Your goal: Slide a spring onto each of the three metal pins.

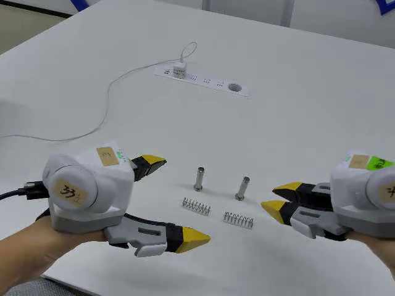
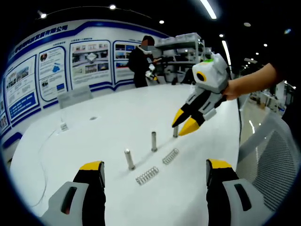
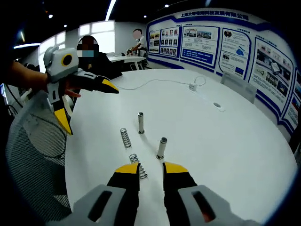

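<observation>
Left claw (image 1: 176,200): jaws spread wide, empty, held over the white bench (image 1: 296,123). Right claw (image 1: 278,197): jaws narrowly parted, empty, tips near the right pin (image 1: 242,188). That pin and the left pin (image 1: 199,179) stand upright. Left spring (image 1: 196,206) and right spring (image 1: 238,219) lie flat just in front of the pins, on neither.

Springs (image 1: 196,206) before pins (image 1: 199,179) — on table (image 1: 296,74)

Left hand-held gripper (image 1: 176,198): white round body, grey base, black jaws, yellow tips, tan sticker (image 1: 70,192) marked 33, black cable (image 1: 17,193) behind. Right hand-held gripper (image 1: 279,196): same colours, tan and green stickers (image 1: 360,161).
</observation>
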Available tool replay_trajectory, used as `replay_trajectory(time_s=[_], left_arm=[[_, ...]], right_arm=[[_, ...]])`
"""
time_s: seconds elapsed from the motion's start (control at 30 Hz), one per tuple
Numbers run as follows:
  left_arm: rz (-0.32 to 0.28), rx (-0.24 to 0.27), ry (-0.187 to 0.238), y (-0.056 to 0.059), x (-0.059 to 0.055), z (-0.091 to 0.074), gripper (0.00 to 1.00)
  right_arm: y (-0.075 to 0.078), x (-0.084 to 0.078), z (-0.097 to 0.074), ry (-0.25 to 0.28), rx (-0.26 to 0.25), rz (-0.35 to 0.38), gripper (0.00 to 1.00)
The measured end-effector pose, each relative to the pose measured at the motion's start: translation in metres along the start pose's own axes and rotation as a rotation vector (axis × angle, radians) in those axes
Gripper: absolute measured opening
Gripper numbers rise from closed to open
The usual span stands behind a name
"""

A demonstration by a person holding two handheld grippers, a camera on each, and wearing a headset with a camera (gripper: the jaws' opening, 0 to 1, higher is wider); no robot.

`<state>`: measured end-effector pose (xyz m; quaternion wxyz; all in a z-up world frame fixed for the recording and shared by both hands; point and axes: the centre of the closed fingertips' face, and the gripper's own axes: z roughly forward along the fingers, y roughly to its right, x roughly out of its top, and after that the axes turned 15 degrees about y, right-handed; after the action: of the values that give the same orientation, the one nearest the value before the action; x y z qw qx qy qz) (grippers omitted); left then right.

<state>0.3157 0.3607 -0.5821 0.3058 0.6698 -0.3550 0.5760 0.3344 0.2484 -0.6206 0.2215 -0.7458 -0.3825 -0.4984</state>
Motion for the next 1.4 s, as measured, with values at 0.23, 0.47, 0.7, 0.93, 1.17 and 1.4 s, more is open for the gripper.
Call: replay_trajectory(time_s=[0.23, 0.47, 0.7, 0.93, 1.17, 1.4], left_arm=[[-0.026, 0.008, 0.003, -0.003, -0.004, -0.003, 0.88], [-0.032, 0.002, -0.030, -0.005, -0.015, -0.006, 0.86], [-0.041, -0.002, -0.036, -0.005, -0.019, -0.004, 0.85], [-0.041, -0.025, -0.042, -0.002, -0.021, -0.002, 0.84], [-0.036, -0.047, -0.056, 0.007, -0.023, -0.002, 0.82], [-0.016, -0.065, -0.066, 0.012, -0.021, -0.001, 0.78]], right_arm=[[-0.005, -0.025, 0.013, -0.065, 0.038, 0.019, 0.21], [-0.015, -0.034, 0.026, -0.106, 0.120, 0.036, 0.21], [-0.026, -0.043, 0.032, -0.175, 0.199, -0.025, 0.20], [-0.025, -0.042, 0.031, -0.164, 0.207, -0.008, 0.12], [-0.027, -0.043, 0.027, -0.167, 0.222, -0.018, 0.11], [-0.030, -0.031, 0.024, -0.131, 0.208, -0.020, 0.10]])
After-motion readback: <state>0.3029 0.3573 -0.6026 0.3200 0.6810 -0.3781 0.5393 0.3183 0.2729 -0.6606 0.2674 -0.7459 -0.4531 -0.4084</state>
